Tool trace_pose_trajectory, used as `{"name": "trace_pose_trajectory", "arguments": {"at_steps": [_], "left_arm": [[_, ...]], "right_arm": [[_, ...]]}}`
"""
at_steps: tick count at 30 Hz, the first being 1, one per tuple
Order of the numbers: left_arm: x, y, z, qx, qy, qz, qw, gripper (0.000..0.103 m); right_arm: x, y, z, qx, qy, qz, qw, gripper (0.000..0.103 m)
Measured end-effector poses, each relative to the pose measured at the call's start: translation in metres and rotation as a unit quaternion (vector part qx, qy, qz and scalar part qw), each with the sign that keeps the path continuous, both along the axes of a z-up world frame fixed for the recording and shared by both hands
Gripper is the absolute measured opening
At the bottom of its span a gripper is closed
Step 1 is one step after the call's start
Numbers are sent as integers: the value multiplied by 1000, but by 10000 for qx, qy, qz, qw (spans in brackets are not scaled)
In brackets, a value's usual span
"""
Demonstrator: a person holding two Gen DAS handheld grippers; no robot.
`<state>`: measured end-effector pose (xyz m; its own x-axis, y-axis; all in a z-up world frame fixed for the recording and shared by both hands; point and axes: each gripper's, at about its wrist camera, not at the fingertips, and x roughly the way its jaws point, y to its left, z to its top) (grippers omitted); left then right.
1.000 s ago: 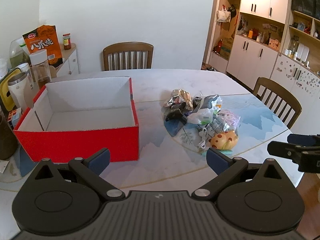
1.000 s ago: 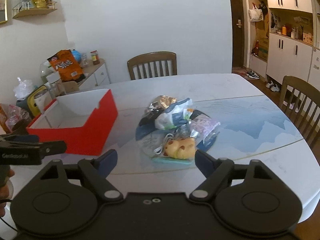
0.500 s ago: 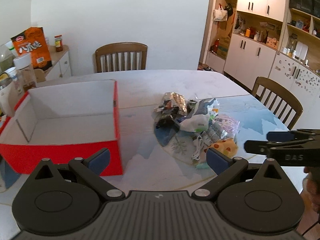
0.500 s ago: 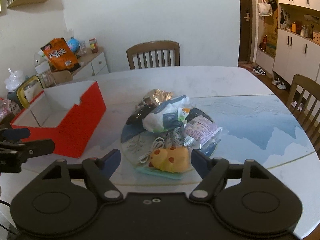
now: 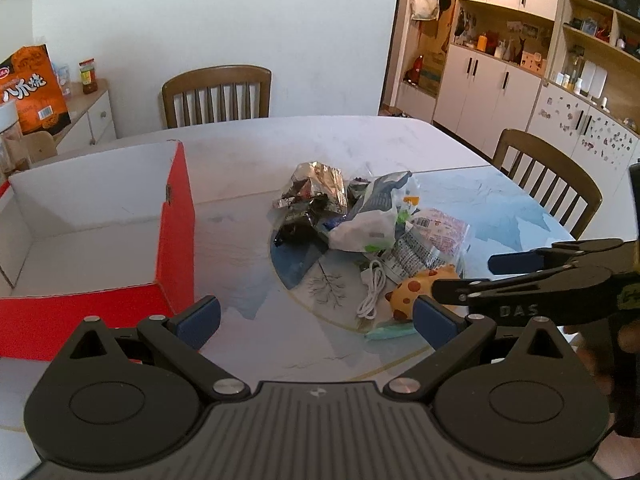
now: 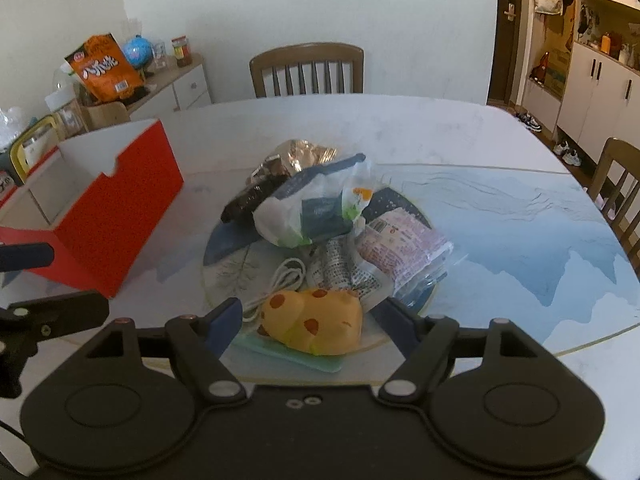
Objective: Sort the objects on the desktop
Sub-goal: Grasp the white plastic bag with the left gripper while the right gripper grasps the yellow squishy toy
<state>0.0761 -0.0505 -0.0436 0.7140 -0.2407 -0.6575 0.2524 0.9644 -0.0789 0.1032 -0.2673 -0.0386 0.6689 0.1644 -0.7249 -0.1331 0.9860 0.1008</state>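
Note:
A pile of objects lies on the round table: a yellow spotted toy (image 6: 316, 320) on a pale green pad (image 6: 288, 354), a white cable (image 6: 282, 280), a white-and-blue bag (image 6: 316, 208), a pink packet (image 6: 400, 244) and a foil wrapper (image 6: 296, 156). An empty red box (image 5: 176, 232) stands to the left. My right gripper (image 6: 314, 326) is open with the toy between its fingers. My left gripper (image 5: 316, 318) is open and empty, in front of the pile. The right gripper also shows in the left wrist view (image 5: 468, 276).
Wooden chairs (image 5: 218, 94) stand behind and to the right of the table (image 5: 548, 176). A side cabinet with an orange snack bag (image 6: 104, 68) is at the left. White cupboards (image 5: 500, 92) line the right wall.
Both grippers have moved forward toward the pile. The right gripper has come down around the yellow toy. The left gripper has shifted right, away from the red box.

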Motion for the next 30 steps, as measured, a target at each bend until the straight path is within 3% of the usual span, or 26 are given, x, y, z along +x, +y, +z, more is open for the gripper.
{"name": "trace_pose_trajectory", "arguments": {"at_steps": [8, 18, 25, 30], "left_arm": [[7, -6, -9, 50, 80, -30, 10000, 103], [13, -24, -31, 163, 76, -187, 9997, 103], [30, -19, -21, 8, -55, 1, 10000, 103], [50, -33, -16, 31, -195, -144, 9997, 103]], "right_arm": [[21, 4, -21, -101, 182, 8, 9998, 84], [29, -2, -31, -96, 311, 40, 9995, 83], [30, -9, -30, 71, 317, 194, 9993, 83], [29, -12, -31, 113, 340, 291, 9989, 83]]}}
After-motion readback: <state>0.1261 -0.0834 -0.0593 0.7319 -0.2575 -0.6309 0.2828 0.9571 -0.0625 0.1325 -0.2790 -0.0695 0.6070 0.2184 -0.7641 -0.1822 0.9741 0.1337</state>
